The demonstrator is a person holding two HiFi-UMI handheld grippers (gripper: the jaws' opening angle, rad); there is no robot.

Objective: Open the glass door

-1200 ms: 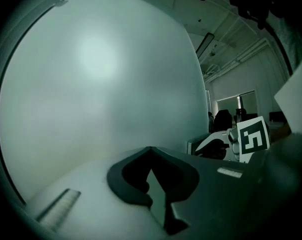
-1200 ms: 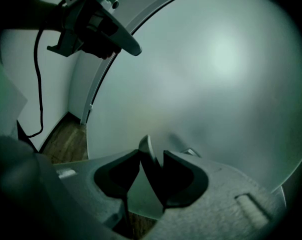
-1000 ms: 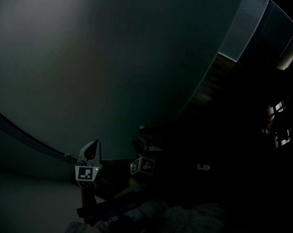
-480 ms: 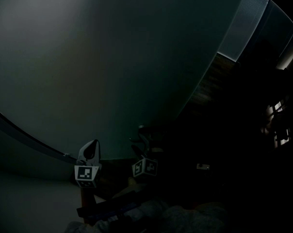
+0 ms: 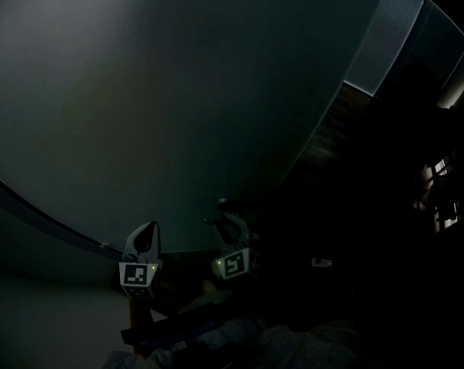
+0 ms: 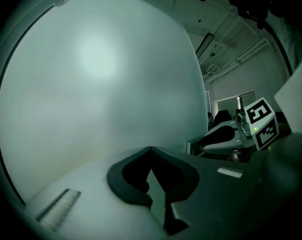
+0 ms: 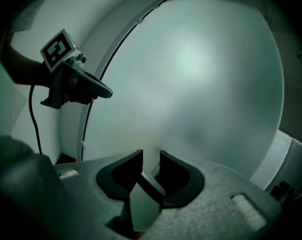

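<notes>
1. Where the door is: the frosted glass door (image 5: 178, 91) fills nearly the whole head view, and both gripper views look straight at it from close up (it's really dim, so don't expect fine detail). Its right edge (image 5: 324, 121) runs down beside a dark space.
2. Left gripper (image 5: 145, 233): jaws pinched together at the tips, nothing in them. It sits low in front of the glass, near the curved frame line (image 7: 98, 84).
3. Right gripper (image 5: 228, 221): jaws have just been closing, but there's a narrow gap between them with only glass behind, so it's released and holding nothing. It's near the lower part of the door's right edge.
4. Step in hand, I'd say: lining up on the door. No contact I can confirm, and I can't spot a handle anywhere.
5. Next move probably calls for the right gripper to find that edge or a handle, get its pads onto it squarely, then pull or slide steadily. Smooth glass looks slippery, so a light pinch could slide off.
</notes>
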